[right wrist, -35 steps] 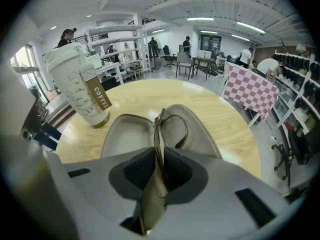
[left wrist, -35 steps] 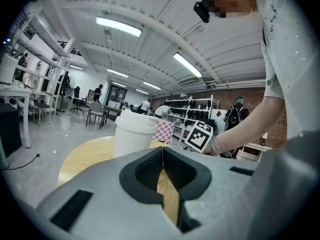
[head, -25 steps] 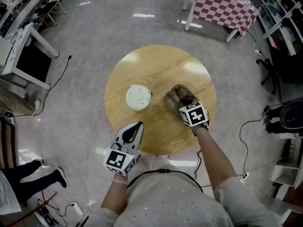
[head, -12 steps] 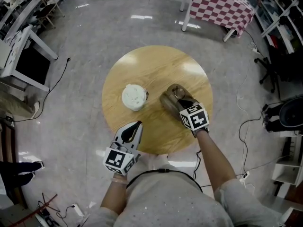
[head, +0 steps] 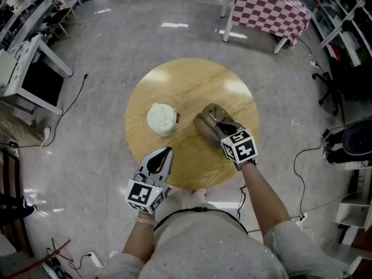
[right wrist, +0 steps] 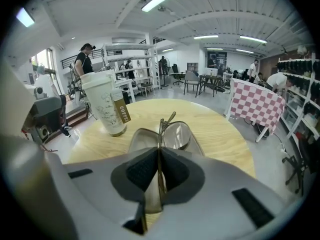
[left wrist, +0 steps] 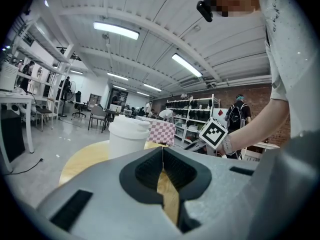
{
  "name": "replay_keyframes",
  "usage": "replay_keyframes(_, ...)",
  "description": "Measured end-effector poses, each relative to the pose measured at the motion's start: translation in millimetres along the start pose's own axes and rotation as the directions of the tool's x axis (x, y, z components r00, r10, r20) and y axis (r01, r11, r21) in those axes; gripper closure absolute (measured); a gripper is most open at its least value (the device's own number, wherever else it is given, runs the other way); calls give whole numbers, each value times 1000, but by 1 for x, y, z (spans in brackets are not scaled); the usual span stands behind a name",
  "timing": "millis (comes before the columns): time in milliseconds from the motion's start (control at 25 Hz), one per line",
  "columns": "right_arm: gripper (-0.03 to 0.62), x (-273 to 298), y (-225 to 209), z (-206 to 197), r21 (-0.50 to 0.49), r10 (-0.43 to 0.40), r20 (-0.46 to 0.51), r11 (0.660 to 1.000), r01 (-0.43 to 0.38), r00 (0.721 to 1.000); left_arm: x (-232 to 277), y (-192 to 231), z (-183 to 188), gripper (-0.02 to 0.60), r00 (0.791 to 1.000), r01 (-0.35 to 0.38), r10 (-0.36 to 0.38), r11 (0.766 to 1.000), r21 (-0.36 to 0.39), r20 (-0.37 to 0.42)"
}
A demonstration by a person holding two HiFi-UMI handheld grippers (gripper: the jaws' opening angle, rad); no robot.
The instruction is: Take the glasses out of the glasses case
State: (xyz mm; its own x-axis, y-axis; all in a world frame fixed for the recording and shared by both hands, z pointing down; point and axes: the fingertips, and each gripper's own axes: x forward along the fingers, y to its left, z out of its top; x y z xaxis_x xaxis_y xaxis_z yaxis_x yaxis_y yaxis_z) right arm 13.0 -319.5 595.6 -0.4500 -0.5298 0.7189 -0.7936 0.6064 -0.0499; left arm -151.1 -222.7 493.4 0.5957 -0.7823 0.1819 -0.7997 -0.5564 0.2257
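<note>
On the round wooden table, right of centre, lies a brown glasses case with its lid open. My right gripper hangs over it, shut on the thin metal frame of the glasses. In the right gripper view the lenses stand just above the case's pale inside. My left gripper is shut and empty at the table's near edge, its jaws pressed together.
A white lidded coffee cup stands left of the case, also in the gripper views. A checkered-cloth table is at the back right, a desk with a monitor at left. Cables lie on the floor.
My right gripper has lifted a little with the glasses in it. The left gripper has stayed where it was.
</note>
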Motion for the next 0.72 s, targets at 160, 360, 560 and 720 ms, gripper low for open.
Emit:
replay_keyframes(160, 571, -7, 0, 5, 10, 7, 31, 1000, -7, 999, -1, 1, 4, 575, 1000, -11, 11, 1000, 10, 5)
replay_keyframes(360, 571, -18, -1, 9, 20, 12, 66, 1000, -13, 998, -2, 0, 9, 575, 1000, -21, 21, 1000, 21, 14)
replay_keyframes(560, 571, -27, -1, 12, 42, 15, 104, 999, -20, 994, -4, 0, 13, 575, 999, -34, 33, 999, 29, 20)
replay_keyframes(720, 571, -35, -3, 15, 57, 17, 131, 998, -25, 991, -4, 0, 17, 575, 999, -45, 44, 998, 41, 21)
